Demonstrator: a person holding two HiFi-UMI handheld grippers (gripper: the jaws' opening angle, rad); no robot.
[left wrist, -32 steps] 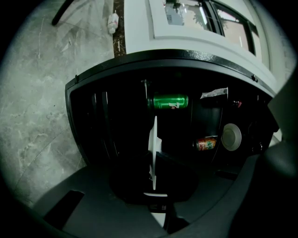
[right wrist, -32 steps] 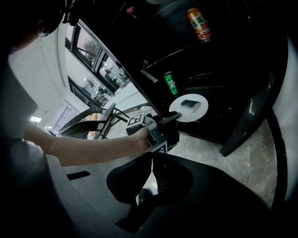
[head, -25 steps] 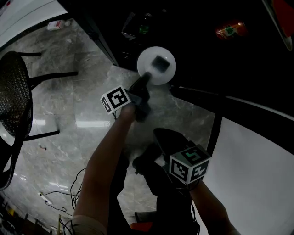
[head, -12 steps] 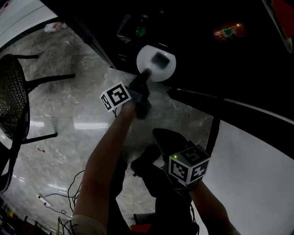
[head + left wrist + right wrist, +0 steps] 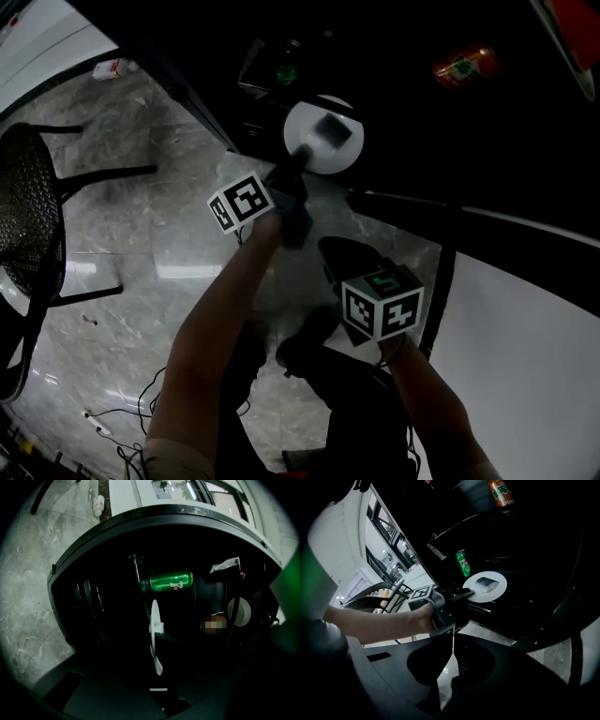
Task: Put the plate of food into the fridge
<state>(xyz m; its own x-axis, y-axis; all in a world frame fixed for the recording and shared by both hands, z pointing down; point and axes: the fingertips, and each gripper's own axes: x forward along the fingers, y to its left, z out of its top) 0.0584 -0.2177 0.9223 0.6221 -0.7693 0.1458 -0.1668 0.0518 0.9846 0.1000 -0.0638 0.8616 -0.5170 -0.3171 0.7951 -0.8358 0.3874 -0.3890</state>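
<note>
Marble floor (image 5: 169, 216), dark open fridge (image 5: 84, 550): plate at the fridge mouth.
Left gripper (image 5: 298, 155) clamps the near rim of the white plate (image 5: 309, 120), roughly level, dark food piece (image 5: 331, 129) on top. Plate looks stiff, light and breakable, with a likely slick rim; an edge pinch works if kept level. Right gripper (image 5: 453, 641) closed, empty, lower down.

Glossy grey veined stone floor (image 5: 141, 234), smooth white plate (image 5: 345, 155) with a soft sheen, shiny green metal can (image 5: 171, 581), black mesh chair (image 5: 28, 211) on matt legs
</note>
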